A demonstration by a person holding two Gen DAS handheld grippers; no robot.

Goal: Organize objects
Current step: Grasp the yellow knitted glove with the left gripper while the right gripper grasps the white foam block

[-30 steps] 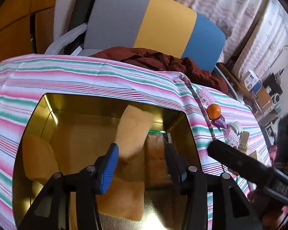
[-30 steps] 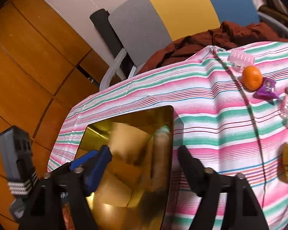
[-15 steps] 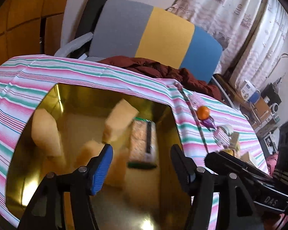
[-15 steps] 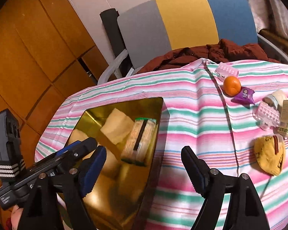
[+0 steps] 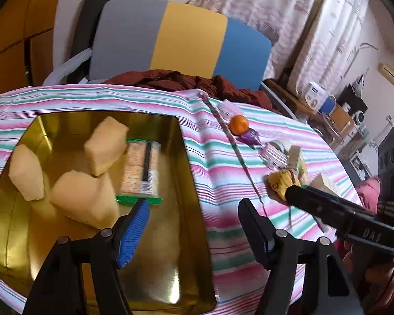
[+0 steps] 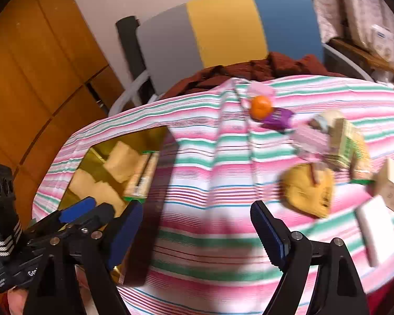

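Left tongs (image 5: pixel 194 225) empty, gold tin (image 5: pixel 189 162), seemingly sponges (image 5: pixel 84 199)

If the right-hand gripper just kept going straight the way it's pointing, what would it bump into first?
Probably just the striped tablecloth: the right gripper is open, empty and aimed at bare cloth between the gold tin and the yellow pouch. Depth is uncertain.

Sponges (image 5: pixel 105 152) + cracker pack (image 5: pixel 140 168) in tin (image 5: pixel 189 183)

Tricolour chair (image 5: pixel 181 39) with maroon garment (image 5: pixel 186 82), patterned curtains (image 5: pixel 289 13) behind.
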